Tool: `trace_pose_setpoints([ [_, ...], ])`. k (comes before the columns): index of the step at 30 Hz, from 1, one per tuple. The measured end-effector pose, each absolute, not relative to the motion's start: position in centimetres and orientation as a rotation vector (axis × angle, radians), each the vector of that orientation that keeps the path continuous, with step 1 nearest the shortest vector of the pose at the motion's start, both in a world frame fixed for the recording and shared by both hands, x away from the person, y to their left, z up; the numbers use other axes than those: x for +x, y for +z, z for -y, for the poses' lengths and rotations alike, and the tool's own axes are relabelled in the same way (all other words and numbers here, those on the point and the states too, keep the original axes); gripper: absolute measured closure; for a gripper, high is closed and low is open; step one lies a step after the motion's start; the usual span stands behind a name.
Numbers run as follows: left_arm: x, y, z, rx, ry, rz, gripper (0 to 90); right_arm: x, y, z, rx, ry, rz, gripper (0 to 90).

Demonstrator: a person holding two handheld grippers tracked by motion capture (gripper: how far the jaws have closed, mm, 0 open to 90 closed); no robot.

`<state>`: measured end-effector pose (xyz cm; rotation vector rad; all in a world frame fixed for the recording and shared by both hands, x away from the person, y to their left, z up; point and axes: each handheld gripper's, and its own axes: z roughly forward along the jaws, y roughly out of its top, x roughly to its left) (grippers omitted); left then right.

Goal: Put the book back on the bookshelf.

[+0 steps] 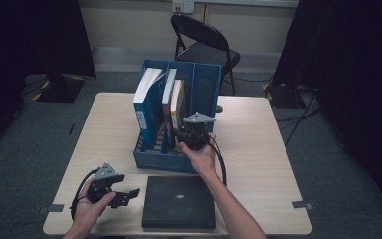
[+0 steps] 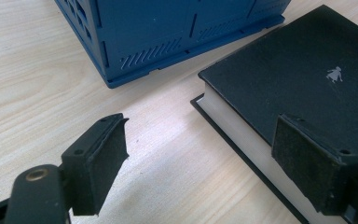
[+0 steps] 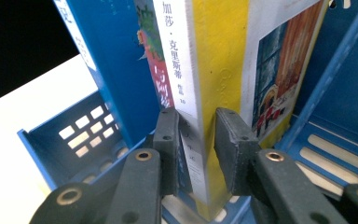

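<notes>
A blue file holder (image 1: 205, 84) stands mid-table with several upright books in it. My right gripper (image 1: 191, 135) reaches into its front, and its pads sit against both sides of a yellow book (image 3: 219, 56) with a white spine, low down near the holder's floor (image 3: 335, 144); the gripper (image 3: 196, 149) is shut on that book (image 1: 177, 102). A black book (image 1: 179, 201) lies flat at the table's front edge. My left gripper (image 1: 128, 195) rests just left of it, open; one pad (image 2: 307, 163) hangs over the black book's (image 2: 298, 60) near edge, the other over bare table, nothing between them.
A large blue book (image 1: 146, 104) and a thinner one (image 1: 169, 94) stand left of the yellow book. The holder's corner (image 2: 168, 32) lies a short way beyond my left gripper. A black folding chair (image 1: 206, 45) stands behind the table. Dark curtains flank both sides.
</notes>
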<state>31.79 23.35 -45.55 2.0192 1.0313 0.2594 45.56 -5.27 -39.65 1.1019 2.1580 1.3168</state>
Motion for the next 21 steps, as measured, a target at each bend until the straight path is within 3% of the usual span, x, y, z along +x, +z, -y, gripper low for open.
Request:
trace_pose_setpoints([
  [21,31.8,-45.6,-23.4,2.022,0.255,-1.030,17.7,47.9,-39.5,4.2,1.113,1.313,-2.132,68.2],
])
